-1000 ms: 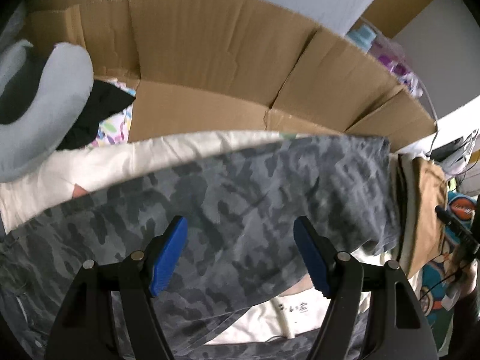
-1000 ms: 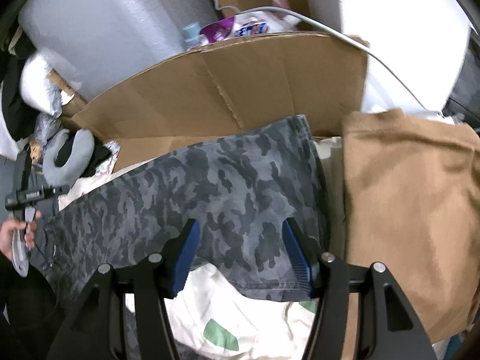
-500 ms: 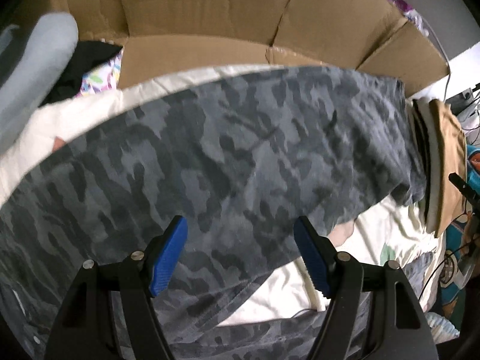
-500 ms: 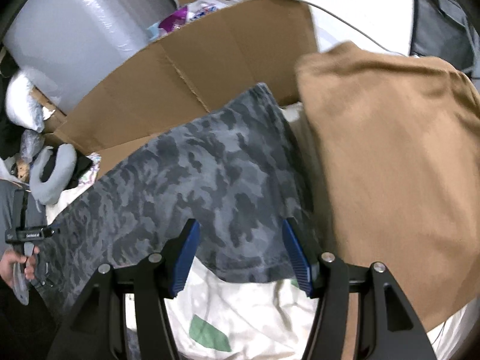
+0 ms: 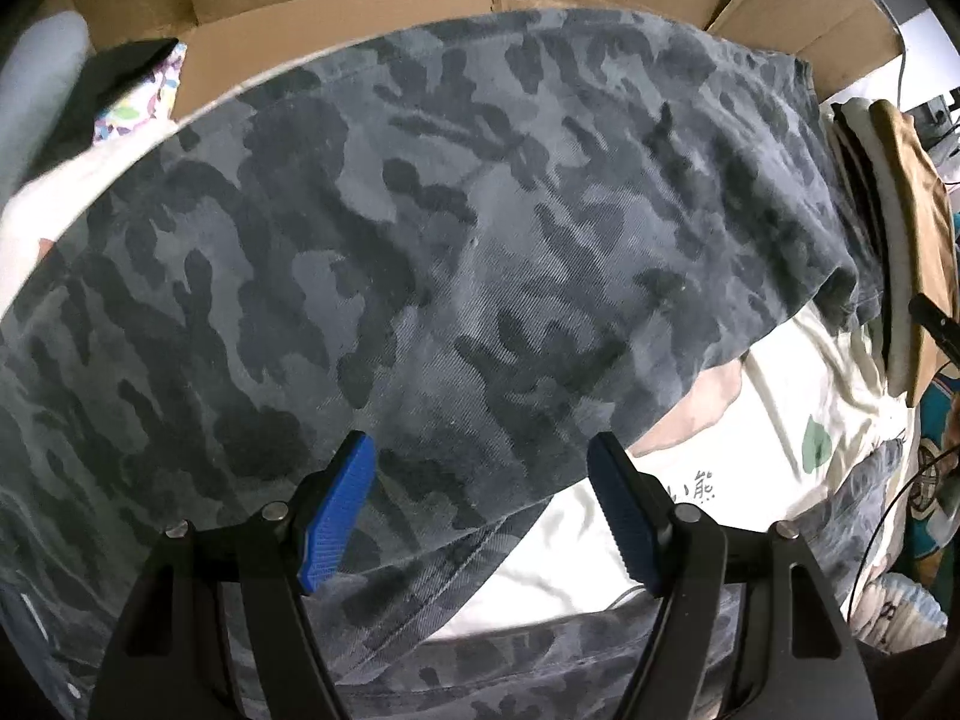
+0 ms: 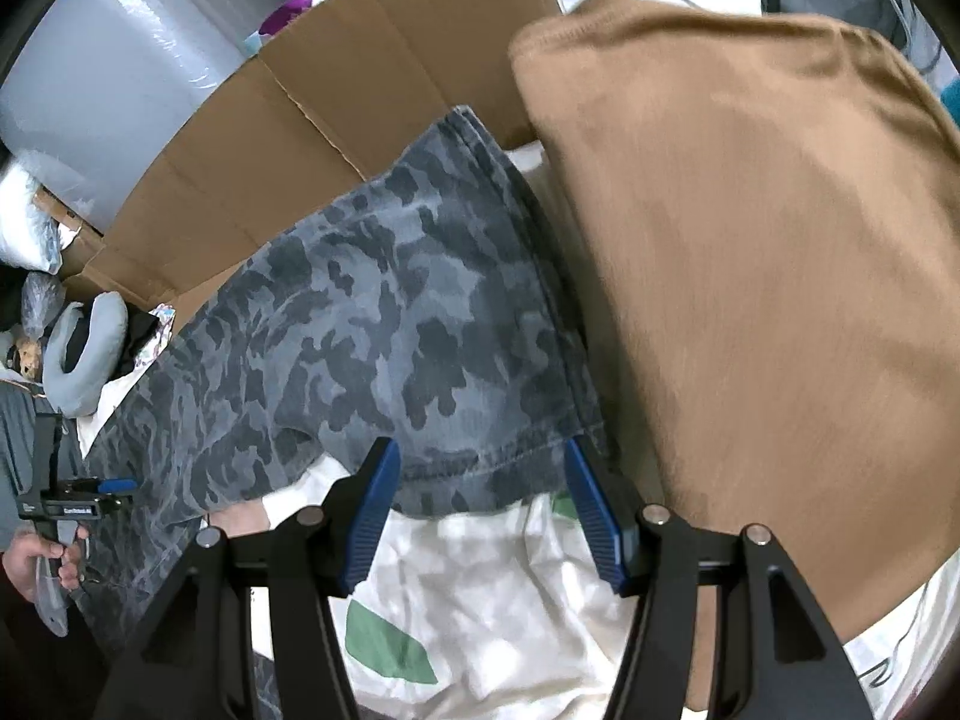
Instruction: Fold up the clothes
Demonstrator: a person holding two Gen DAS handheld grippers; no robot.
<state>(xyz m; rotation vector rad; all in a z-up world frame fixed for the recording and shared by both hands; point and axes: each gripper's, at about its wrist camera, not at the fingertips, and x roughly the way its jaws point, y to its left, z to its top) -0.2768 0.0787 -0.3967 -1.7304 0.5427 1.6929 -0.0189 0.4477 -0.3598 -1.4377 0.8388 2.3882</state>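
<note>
Both grippers, left (image 5: 480,510) and right (image 6: 480,510), gape empty just over the camo trousers (image 6: 384,324), spread on a pale sheet (image 6: 498,594) beside a tan stack (image 6: 750,276). We judge grasping comes next: pinch the hem.

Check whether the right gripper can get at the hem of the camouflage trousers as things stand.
Probably yes: the right gripper has open jaws straddling the camouflage trousers at their hem, nothing between; the brown garment lies beside.
</note>
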